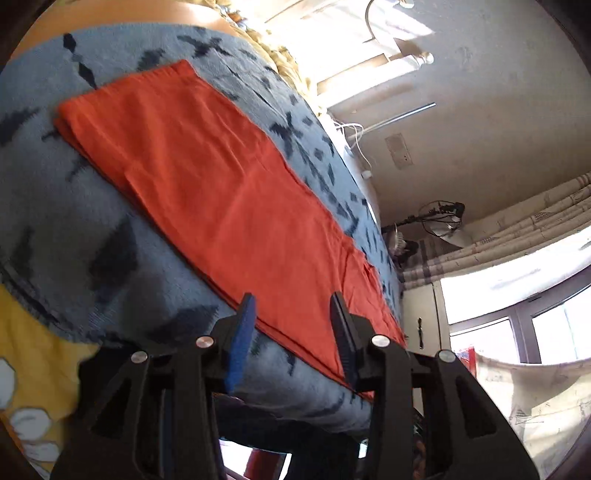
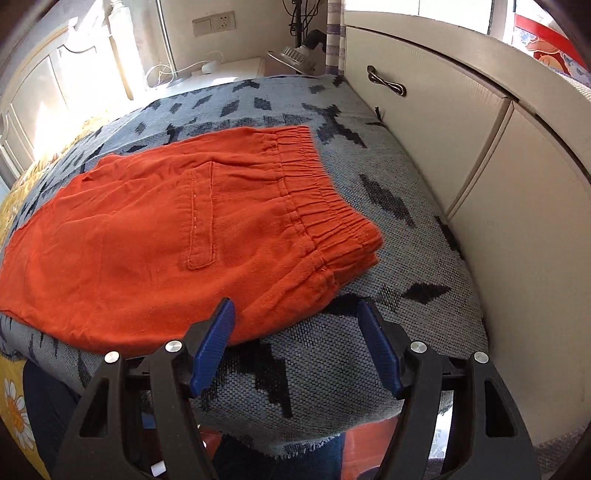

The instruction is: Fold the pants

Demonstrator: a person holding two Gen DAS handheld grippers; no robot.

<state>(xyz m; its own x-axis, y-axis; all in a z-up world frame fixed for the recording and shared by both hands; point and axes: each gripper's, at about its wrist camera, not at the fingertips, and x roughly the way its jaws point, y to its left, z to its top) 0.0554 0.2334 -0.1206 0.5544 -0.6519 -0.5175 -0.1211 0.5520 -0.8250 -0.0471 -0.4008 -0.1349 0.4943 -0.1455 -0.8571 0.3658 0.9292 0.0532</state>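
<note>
Two black grippers with blue-padded fingers fill the bottom of each wrist view. Both have their jaws spread apart with nothing between them. The left gripper [image 1: 291, 314] hangs just off the near edge of the orange pants [image 1: 207, 192], near their long side, and whether its fingertips touch the cloth cannot be told. The right gripper [image 2: 295, 317] sits near the waistband end of the same pants [image 2: 166, 236]; its left finger [image 2: 212, 343] overlaps the near edge of the orange cloth in the picture, while its right finger [image 2: 376, 347] is over bare blanket beside the pants.

The pants lie flat, already folded lengthwise into one long narrow strip, on a grey blanket [image 2: 388, 295] patterned with dark diamond and cross shapes. Seen from the right wrist, the gathered elastic waistband [image 2: 317, 199] is at the end of the pants nearest a cream cabinet [image 2: 498, 184], and a stitched patch pocket [image 2: 201, 218] sits just inside the waistband. Seen from the left wrist, the legs stretch away from the gripper towards the far end of the blanket [image 1: 74, 229].

Beyond the blanket's far edge from the pants are a bedside table [image 2: 236, 68] with white cables, a wall socket [image 2: 214, 22] and a small lamp [image 2: 295, 55]. A yellow sheet printed with white flowers [image 1: 26, 369] shows beneath the blanket's near corner.
</note>
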